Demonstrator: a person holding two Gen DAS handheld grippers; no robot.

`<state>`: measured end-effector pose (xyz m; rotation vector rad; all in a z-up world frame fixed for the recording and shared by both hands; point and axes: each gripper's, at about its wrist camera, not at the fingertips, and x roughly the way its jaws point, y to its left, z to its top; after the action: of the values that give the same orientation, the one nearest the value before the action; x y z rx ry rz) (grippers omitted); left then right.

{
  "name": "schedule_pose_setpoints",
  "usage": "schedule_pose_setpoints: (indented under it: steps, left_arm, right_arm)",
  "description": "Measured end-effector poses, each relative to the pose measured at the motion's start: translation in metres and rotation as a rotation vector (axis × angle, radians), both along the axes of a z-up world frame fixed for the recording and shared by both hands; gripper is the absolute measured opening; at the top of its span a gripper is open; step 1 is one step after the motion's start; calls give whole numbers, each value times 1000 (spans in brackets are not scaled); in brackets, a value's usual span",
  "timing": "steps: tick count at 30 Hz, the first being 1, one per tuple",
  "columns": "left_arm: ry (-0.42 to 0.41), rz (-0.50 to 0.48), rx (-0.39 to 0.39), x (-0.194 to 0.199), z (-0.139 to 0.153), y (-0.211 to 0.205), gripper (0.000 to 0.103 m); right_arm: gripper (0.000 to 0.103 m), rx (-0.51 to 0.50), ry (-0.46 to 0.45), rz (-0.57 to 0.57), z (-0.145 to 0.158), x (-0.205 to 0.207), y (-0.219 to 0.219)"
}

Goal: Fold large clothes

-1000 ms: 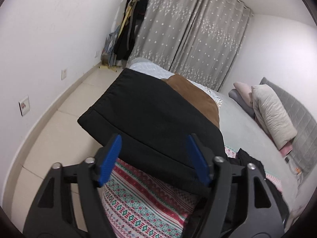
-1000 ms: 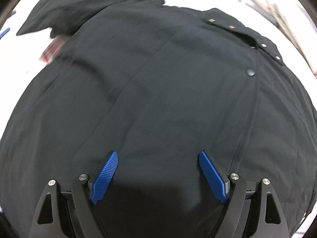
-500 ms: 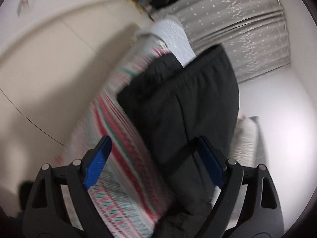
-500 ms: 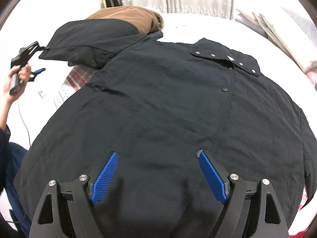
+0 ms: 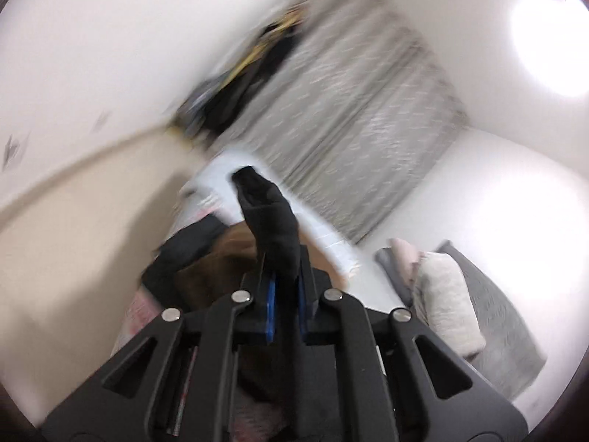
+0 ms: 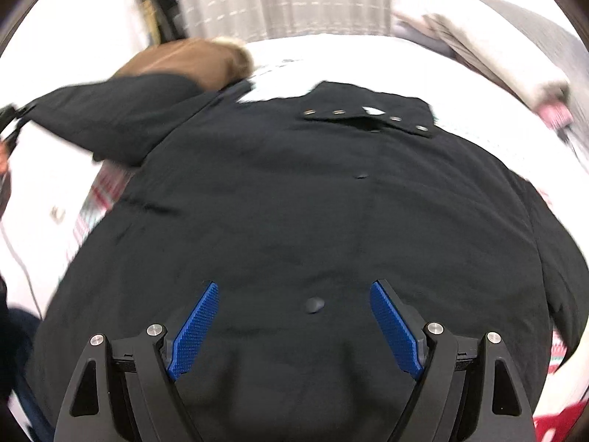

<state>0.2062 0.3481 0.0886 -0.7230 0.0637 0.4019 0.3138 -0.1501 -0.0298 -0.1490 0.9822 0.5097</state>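
Observation:
A large black coat [image 6: 313, 221] with snap buttons lies spread on the bed, collar at the far side. Its left sleeve [image 6: 110, 110] stretches out to the left. My left gripper [image 5: 285, 294] is shut on the black sleeve end [image 5: 272, 221], which sticks up between the blue pads. It also shows in the right wrist view [image 6: 9, 121] at the far left edge. My right gripper [image 6: 294, 316] is open and hovers low over the coat's lower front, a snap button [image 6: 314, 305] between the fingers.
A brown garment [image 6: 191, 60] lies beyond the coat's left shoulder. A patterned red and green blanket [image 6: 92, 202] covers the bed under the coat. Pillows [image 5: 445, 302] sit at the bed's head. Grey curtains [image 5: 349, 140] and hanging clothes [image 5: 250, 73] stand at the far wall.
My left gripper has shut on the sleeve end and lifted it, with the view swinging up. My right gripper has stayed open and drawn back a little along the coat.

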Motion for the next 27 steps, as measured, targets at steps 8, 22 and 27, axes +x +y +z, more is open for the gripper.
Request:
schedule_pose_setpoints:
  steps: [8,22,27]
  left_arm:
    - [-13,-336,351,65,71,-197,11]
    - [614,-967,384,153,-129,-398,43]
    - [587,-931,277,144,-117,-346,57]
  right_arm:
    - [85,207,110,-268,-1,53,-101]
    - [85,340,227,-497,-27,80,-196]
    - [85,336,250,-454,-35,83,-189]
